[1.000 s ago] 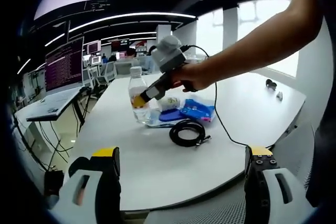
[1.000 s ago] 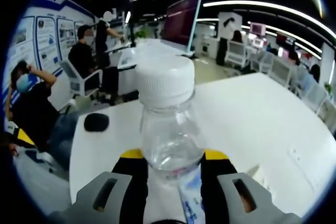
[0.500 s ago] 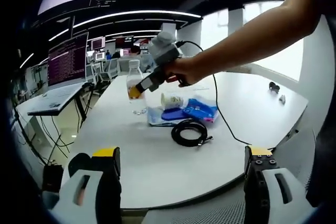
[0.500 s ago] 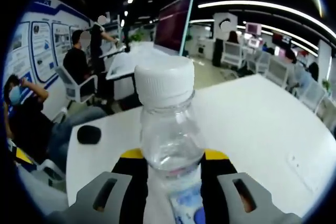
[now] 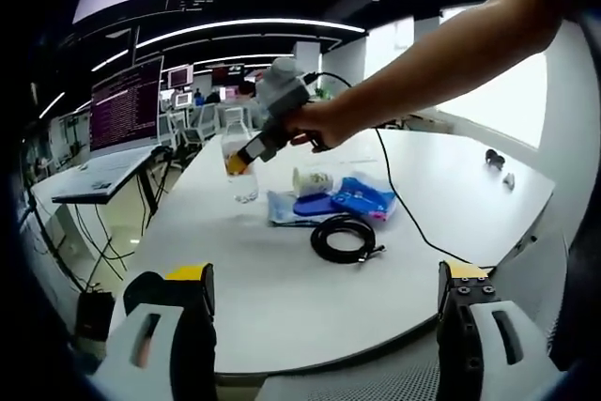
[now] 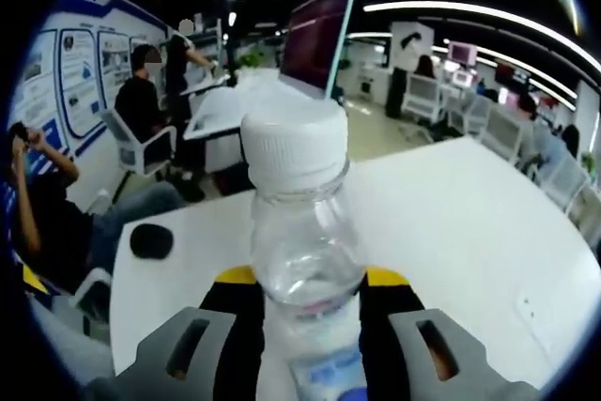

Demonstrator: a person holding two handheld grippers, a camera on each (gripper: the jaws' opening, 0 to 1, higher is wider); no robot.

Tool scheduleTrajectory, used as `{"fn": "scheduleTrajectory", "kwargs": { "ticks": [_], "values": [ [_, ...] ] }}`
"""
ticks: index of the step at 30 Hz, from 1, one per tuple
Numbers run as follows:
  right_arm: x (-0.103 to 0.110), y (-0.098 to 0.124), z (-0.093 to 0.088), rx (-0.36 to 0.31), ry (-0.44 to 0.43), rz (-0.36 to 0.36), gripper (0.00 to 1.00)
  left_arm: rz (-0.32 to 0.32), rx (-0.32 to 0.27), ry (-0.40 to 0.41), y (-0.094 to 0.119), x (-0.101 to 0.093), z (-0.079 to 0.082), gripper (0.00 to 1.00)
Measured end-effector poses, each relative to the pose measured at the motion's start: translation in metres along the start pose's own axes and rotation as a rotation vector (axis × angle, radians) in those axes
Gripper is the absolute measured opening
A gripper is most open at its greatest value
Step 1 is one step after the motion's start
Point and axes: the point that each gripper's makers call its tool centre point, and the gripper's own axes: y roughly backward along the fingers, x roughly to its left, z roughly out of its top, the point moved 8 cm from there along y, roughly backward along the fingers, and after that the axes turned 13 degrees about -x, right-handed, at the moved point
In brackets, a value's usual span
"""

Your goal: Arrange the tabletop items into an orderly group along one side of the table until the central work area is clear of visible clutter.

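Gripping a clear plastic bottle with a white cap, the right gripper has its yellow-tipped jaws closed against the bottle's body just below the shoulder, the bottle standing upright between them. From the left gripper view, the same right gripper, held in a person's hand with a black cable trailing from it, holds the bottle at the far left part of a white table, near the table's far edge; whether the bottle's base touches the surface cannot be told. Just beside it to the right lie a blue bag, a small pale roll and a flat blue sheet, with a coil of black cable nearer the camera. Left gripper: jaws spread wide, nothing between them, hovering off the table's near edge. A dark mouse-like object sits on the table in the right gripper view.
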Motion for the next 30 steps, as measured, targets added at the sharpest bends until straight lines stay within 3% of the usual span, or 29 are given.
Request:
{"fn": "scheduleTrajectory", "kwargs": {
  "ticks": [13,30],
  "values": [
    [-0.013,-0.024,0.009,-0.002,0.005,0.008,0.35,0.041,0.007,0.027,0.001,0.008,-0.004,1.00],
    [-0.023,-0.051,0.008,0.009,0.007,0.017,0.35,0.075,0.016,0.045,0.002,0.014,-0.006,1.00]
  ]
}}
